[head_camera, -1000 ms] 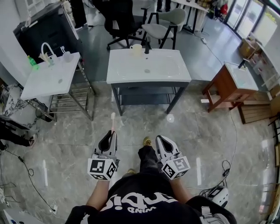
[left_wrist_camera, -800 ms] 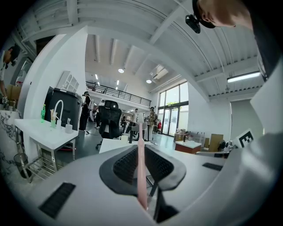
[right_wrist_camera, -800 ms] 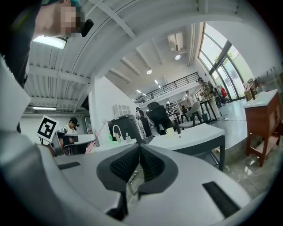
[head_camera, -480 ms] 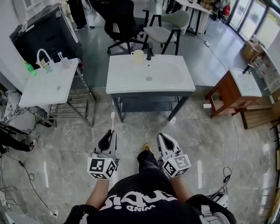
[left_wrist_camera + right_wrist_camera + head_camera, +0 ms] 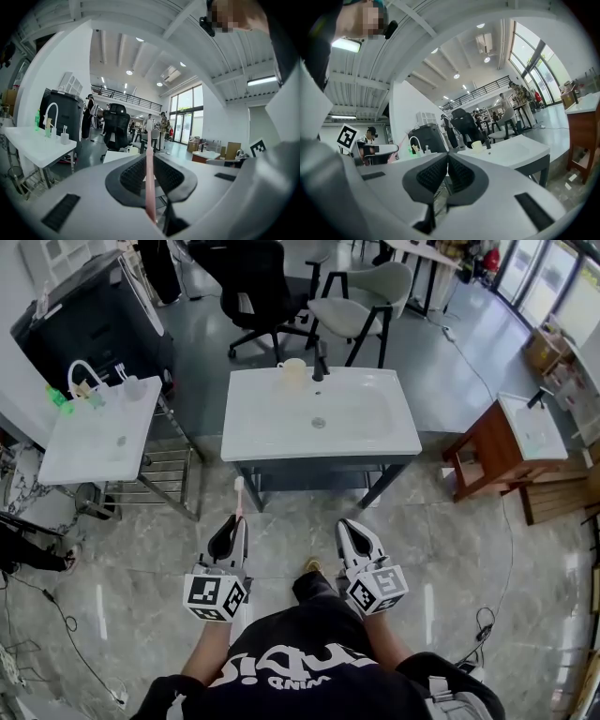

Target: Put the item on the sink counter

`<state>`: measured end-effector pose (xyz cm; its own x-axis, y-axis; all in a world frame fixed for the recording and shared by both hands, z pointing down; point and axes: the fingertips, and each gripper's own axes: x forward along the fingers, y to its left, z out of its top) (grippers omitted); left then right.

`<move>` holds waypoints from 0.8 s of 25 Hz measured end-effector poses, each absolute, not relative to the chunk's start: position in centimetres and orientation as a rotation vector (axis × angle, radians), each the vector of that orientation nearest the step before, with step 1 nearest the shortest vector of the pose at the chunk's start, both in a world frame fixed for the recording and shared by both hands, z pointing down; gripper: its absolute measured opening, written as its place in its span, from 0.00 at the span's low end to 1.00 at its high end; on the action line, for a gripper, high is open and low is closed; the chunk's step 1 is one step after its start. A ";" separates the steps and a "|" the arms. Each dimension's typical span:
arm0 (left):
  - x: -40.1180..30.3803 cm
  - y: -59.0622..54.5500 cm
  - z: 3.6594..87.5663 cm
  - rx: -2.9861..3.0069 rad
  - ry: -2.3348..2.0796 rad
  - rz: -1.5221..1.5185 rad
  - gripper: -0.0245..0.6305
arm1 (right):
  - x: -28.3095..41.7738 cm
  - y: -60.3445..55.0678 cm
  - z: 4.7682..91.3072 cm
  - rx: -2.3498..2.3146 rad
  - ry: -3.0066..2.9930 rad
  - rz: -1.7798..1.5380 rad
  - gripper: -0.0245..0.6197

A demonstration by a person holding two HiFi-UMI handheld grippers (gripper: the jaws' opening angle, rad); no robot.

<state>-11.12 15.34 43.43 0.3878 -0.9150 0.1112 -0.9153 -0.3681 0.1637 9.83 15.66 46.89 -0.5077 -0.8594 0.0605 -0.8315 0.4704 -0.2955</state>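
1. Looks like the carry step to me. The left gripper (image 5: 231, 531) is pinching a pink toothbrush (image 5: 240, 497) low on its handle. The bristle end sticks out ahead of the tips.
2. In the left gripper view the handle (image 5: 149, 183) runs straight up between the pads, so the grip looks snug.
3. The toothbrush is in the air above the floor. It's short of the white sink table (image 5: 380, 435) straight ahead and not over it yet.
4. The right gripper (image 5: 351, 532) has its jaws pressed together with nothing between them.
5. Pose: both grippers are held out in front of the person's body, side by side and a bit apart. Both point roughly level at the sink table.
6. Next move, my guess: get the left gripper over a bare bit of the top. It should stay clear of the cup (image 5: 292, 372) and faucet (image 5: 321, 364) at the back. Then bring the handle down flat before spreading the jaws.
7. There's another sink at the left (image 5: 84, 442) and a wooden one at the right (image 5: 487, 442). I reckon the middle one is the target, since both grippers aim at it.
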 end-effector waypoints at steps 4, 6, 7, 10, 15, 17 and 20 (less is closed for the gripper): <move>-10.1 12.4 43.5 2.426 -1.640 -0.005 0.13 | 10.3 12.5 46.8 -1.480 2.633 -0.448 0.07; -9.6 11.0 43.6 2.421 -1.646 -0.008 0.13 | 10.6 11.0 46.8 -1.462 2.644 -0.446 0.07; -9.3 10.3 43.6 2.420 -1.649 -0.009 0.13 | 10.7 10.3 46.7 -1.453 2.650 -0.444 0.07; -8.4 8.1 43.3 2.421 -1.661 -0.016 0.13 | 11.0 8.0 46.5 -1.426 2.668 -0.440 0.07; -7.9 5.0 43.1 2.387 -1.709 -0.031 0.13 | 11.7 4.4 46.5 -1.379 2.709 -0.444 0.07; -7.9 4.0 43.2 2.365 -1.734 -0.031 0.13 | 11.9 3.2 46.5 -1.356 2.725 -0.448 0.07; -7.5 2.6 43.4 2.344 -1.765 -0.032 0.13 | 12.6 1.7 46.6 -1.329 2.738 -0.450 0.07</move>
<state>-7.53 2.55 43.36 0.2837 -0.9530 0.1065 -0.9485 -0.2626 0.1770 12.59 1.73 46.60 -0.6252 -0.7775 0.0682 -0.7584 0.5845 -0.2884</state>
